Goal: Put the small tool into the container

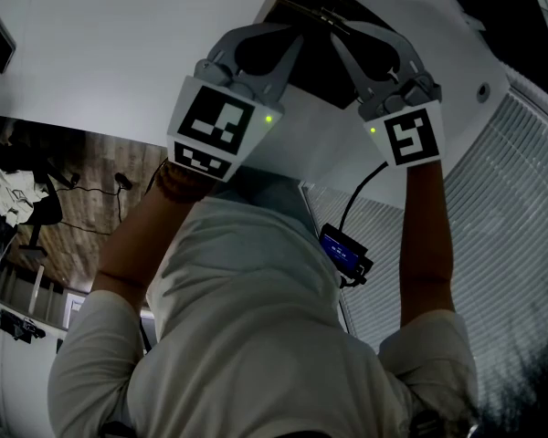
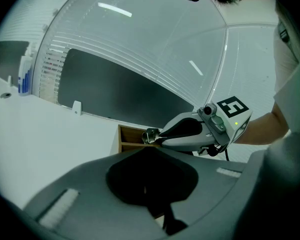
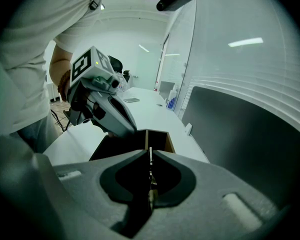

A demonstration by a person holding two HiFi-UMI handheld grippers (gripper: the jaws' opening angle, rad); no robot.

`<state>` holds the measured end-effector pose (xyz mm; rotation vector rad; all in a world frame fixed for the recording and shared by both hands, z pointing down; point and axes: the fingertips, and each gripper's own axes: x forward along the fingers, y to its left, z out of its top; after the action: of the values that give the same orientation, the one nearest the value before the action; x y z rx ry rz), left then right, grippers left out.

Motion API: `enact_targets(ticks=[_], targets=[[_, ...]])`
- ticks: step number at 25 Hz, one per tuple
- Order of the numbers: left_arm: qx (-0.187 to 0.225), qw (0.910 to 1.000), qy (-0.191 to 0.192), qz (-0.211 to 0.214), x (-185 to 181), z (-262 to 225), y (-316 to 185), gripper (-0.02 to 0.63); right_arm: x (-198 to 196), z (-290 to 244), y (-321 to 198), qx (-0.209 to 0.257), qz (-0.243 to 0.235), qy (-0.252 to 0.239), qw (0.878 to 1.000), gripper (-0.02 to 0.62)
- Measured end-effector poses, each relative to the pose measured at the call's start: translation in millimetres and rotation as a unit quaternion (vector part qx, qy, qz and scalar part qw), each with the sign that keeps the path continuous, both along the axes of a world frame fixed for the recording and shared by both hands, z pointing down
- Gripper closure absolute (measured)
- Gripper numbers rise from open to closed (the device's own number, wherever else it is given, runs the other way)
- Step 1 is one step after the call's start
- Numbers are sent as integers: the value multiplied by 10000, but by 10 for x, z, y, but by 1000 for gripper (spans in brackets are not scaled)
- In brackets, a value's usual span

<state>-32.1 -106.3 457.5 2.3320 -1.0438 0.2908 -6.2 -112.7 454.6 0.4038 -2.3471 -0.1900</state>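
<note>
On the white worktop (image 2: pixel 50 134), near the edge that is running below the dark panel (image 2: pixel 120 91) and the blinds (image 1: pixel 493 226), the open wooden container (image 2: pixel 126 136) is sitting with a divider splitting its dark inside into compartments. The person is holding both grippers over it, and the tips are meeting just above the opening.

The right gripper (image 3: pixel 150 150) is pointing down at the container with its jaws nearly together. They are pinching the small tool (image 3: pixel 150 170), a thin metallic piece standing upright between the pads. In the left gripper view the same tool is showing as a small shiny bit sticking out past the right gripper's tips, about level with the container's rim. Whether it is already dipping inside cannot be told.

The left gripper (image 2: pixel 146 150) is hanging just beside the right one, over the container's other side. Its jaws are pressing together and nothing is showing between them.

Farther along the worktop, by the corner next to the blinds, a blue and white bottle (image 2: pixel 23 79) is standing upright, well apart from the container. In the head view a small device with a blue screen (image 1: pixel 342 252) is hanging on a cable below the right forearm.
</note>
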Motion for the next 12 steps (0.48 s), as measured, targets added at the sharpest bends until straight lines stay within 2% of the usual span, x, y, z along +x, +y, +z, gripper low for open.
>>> enact_targets(ticks=[12], targets=[[107,9999,-41,59,4,-104,2,603,-16,-89,12,74,68,-101,9999,564]])
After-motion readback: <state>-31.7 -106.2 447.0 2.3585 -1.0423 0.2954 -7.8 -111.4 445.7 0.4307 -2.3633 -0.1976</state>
